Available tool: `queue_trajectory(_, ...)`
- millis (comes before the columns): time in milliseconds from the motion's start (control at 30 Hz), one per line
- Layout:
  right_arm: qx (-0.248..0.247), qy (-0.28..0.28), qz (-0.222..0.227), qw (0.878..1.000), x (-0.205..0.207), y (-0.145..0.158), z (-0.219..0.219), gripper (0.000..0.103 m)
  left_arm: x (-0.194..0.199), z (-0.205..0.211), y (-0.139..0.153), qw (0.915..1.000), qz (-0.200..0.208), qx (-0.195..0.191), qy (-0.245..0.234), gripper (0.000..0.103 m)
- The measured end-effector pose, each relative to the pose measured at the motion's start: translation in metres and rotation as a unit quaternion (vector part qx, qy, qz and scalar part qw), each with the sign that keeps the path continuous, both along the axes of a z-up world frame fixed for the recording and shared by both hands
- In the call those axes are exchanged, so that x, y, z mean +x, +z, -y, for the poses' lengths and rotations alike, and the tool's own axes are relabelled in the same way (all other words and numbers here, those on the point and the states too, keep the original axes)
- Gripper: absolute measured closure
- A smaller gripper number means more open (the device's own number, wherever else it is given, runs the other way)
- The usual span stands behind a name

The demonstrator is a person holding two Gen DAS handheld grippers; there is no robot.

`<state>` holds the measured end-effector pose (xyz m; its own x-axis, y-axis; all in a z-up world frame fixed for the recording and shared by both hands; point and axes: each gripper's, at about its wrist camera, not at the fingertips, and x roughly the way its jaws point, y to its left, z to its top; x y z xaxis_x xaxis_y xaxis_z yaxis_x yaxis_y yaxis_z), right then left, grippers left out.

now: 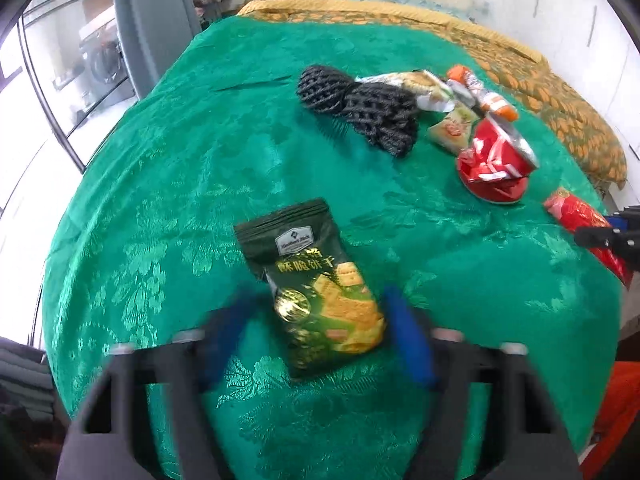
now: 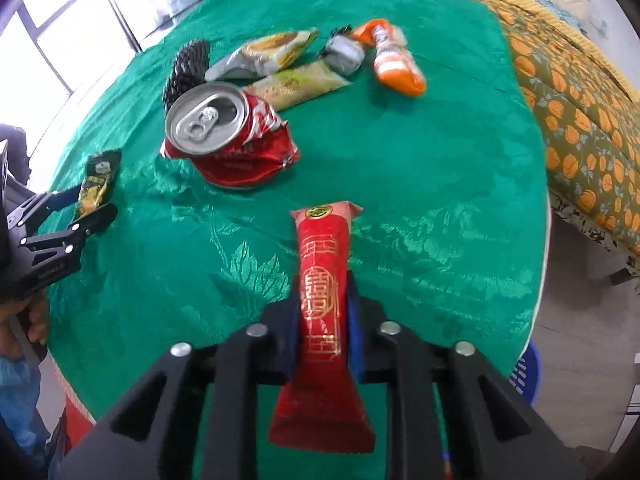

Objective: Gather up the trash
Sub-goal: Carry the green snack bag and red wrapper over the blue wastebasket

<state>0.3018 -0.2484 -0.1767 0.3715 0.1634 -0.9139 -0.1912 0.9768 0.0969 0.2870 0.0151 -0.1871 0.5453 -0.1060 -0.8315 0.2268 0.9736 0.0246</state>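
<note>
My left gripper (image 1: 320, 320) is open, its blue fingers either side of a dark green cracker packet (image 1: 316, 280) lying on the green cloth. It also shows in the right wrist view (image 2: 96, 188) between the left gripper's fingers (image 2: 90, 210). My right gripper (image 2: 323, 304) is shut on a long red wrapper (image 2: 322, 300) with gold characters. The wrapper (image 1: 580, 224) and the right gripper's fingers (image 1: 608, 236) show at the right edge of the left wrist view. A crushed red can (image 2: 228, 136) (image 1: 496, 164) lies mid-table.
Black foam netting (image 1: 360, 108), an orange packet (image 2: 394, 58), a silver wrapper (image 2: 344, 54) and pale green snack packets (image 2: 280, 68) lie at the far side of the green cloth (image 2: 440, 160). A bed with an orange-patterned quilt (image 2: 580, 120) stands on the right. A blue basket (image 2: 524, 372) stands on the floor.
</note>
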Motion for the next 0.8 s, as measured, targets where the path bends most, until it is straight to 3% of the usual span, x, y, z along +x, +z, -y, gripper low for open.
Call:
queue_trajectory(100,0.027,-0.006,0.027,0.999,-0.018,0.008,0.008,0.089,-0.007,-0.004,0.004,0.9998,0.008,-0.019,-0.007,0.067)
queue_trajectory(300,0.087,-0.016,0.066,0.994,-0.050,0.017,0.021,0.089,-0.041,0.013,0.022,0.9958,0.025,-0.079,-0.038,0.069)
queue_trajectory(500,0.134,-0.042,0.086,0.986,-0.075,0.020,0.047,0.089,-0.063,0.075,0.041,0.9898,0.035,-0.102,-0.093,0.069)
queue_trajectory(800,0.137,-0.099,0.113,0.979,-0.103,0.029,0.118,0.089,-0.077,0.179,0.043,0.9771,0.003,-0.137,-0.163,0.070)
